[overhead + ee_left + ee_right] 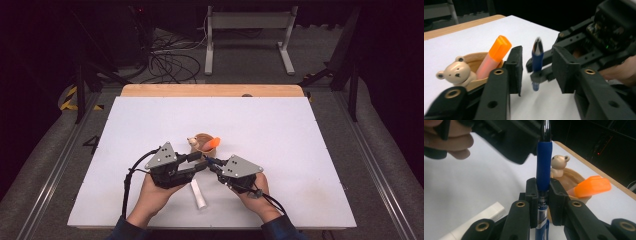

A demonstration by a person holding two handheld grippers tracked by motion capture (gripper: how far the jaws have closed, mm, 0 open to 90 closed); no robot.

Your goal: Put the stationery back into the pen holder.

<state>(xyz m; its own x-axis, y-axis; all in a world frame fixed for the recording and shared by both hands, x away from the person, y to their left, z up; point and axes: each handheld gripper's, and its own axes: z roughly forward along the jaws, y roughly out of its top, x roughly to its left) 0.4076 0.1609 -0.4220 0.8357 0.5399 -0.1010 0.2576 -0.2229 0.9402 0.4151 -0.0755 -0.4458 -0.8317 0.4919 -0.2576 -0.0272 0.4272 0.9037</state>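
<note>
The right gripper [541, 202] has its jaws clenched on a slim blue pen [543, 167] – rubber sleeve, glossy black tip – pointing along the jaws, near the tabletop's near edge. The left gripper [536, 67] – jaws released, pen between them.

On the white worktop [300, 150], both grippers meet just before a bear-headed cup [202, 143] holding an orange marker [213, 142].

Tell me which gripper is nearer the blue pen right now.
Right. The right gripper is clamped on the blue pen, while the left gripper's open jaws stand on either side of it without touching.
</note>
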